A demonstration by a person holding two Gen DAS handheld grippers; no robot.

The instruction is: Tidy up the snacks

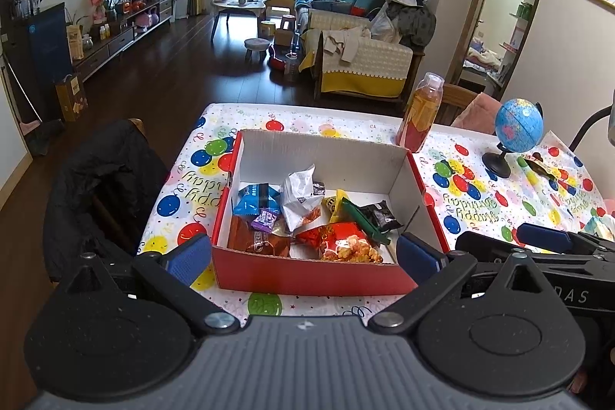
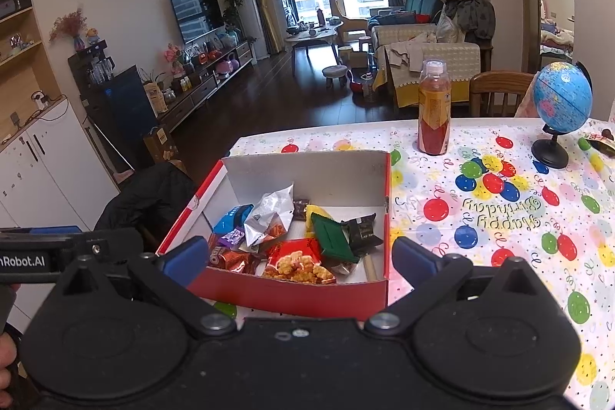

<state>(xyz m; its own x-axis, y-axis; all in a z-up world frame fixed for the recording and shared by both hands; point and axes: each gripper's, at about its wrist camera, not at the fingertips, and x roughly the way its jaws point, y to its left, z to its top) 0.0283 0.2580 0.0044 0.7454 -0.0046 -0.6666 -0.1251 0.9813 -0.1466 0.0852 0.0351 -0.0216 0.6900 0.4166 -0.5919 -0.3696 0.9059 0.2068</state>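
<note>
A red cardboard box (image 1: 307,275) with a white inside stands on the balloon-print tablecloth; it also shows in the right wrist view (image 2: 292,298). Several snack packs lie in it: a red one (image 1: 342,241) (image 2: 298,262), a silver one (image 1: 300,196) (image 2: 269,214), a blue one (image 1: 253,200), a green one (image 2: 330,237) and a black one (image 1: 380,214). My left gripper (image 1: 305,252) is open and empty, just in front of the box. My right gripper (image 2: 300,256) is open and empty, in front of the box too.
A bottle of orange drink (image 1: 421,112) (image 2: 434,106) stands behind the box at the right. A small globe (image 1: 517,131) (image 2: 561,102) stands further right, with a dark wrapper (image 1: 540,168) beside it. A chair with a black jacket (image 1: 103,183) is at the table's left.
</note>
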